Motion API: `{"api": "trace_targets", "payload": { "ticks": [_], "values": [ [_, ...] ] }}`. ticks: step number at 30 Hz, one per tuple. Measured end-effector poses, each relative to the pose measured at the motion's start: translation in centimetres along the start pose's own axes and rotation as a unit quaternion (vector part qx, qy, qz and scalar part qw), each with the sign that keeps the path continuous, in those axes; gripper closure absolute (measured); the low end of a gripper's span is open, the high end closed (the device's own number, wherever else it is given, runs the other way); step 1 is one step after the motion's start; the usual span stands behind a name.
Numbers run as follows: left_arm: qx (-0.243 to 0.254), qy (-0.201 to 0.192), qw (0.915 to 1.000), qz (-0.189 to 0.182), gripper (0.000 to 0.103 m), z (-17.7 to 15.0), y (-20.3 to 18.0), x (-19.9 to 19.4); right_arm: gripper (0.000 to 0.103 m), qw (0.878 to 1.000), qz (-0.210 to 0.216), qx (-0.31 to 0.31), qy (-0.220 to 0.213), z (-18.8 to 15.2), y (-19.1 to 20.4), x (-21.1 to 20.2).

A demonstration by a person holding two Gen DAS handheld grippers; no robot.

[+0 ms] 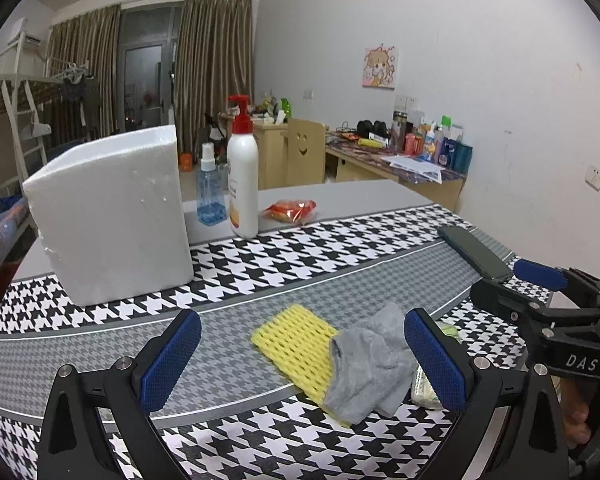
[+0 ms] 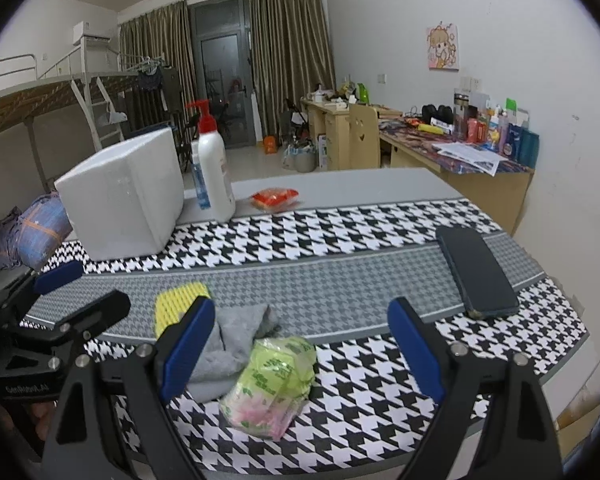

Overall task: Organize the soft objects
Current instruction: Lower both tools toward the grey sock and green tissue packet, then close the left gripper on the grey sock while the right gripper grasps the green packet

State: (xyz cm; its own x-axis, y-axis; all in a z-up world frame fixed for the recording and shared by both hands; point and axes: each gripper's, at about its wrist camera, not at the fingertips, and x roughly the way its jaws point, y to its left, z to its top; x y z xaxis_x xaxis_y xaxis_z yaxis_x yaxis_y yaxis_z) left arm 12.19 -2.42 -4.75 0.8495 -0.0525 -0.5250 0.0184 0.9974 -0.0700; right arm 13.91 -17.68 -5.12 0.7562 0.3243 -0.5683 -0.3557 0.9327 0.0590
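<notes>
A grey cloth (image 1: 372, 364) lies crumpled on a yellow foam net (image 1: 296, 344) on the houndstooth mat. My left gripper (image 1: 302, 360) is open just above them, one blue pad on each side, touching neither. A green plastic packet (image 2: 272, 384) rests right of the grey cloth (image 2: 232, 340). My right gripper (image 2: 302, 350) is open around the packet without gripping it. The yellow foam net (image 2: 180, 300) peeks out behind the right gripper's left finger. A white foam box (image 1: 108, 216) stands at the back left. Each gripper shows in the other's view: right gripper (image 1: 508, 284), left gripper (image 2: 80, 292).
Behind the box stand a white pump bottle (image 1: 242, 168) and a small blue spray bottle (image 1: 210, 188). A red snack packet (image 1: 290, 210) lies on the bare grey table. A dark flat case (image 2: 476, 272) sits on the mat at the right. The table's right edge (image 2: 572, 320) is close.
</notes>
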Motion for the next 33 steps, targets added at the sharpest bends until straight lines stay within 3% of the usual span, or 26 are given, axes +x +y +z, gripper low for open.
{"api": "trace_targets", "payload": {
  "ticks": [18, 33],
  "values": [
    [0.023, 0.047, 0.9983, -0.023, 0.001, -1.1, -1.2, 3.1, 0.012, 0.999, 0.004, 0.012, 0.042, -2.5, -1.5, 1.7],
    [0.029, 0.105, 0.9929, -0.048, 0.027, -2.1, -2.2, 5.4, 0.012, 0.998, 0.017, 0.009, 0.060, -3.8, -1.7, 1.8]
  ]
}}
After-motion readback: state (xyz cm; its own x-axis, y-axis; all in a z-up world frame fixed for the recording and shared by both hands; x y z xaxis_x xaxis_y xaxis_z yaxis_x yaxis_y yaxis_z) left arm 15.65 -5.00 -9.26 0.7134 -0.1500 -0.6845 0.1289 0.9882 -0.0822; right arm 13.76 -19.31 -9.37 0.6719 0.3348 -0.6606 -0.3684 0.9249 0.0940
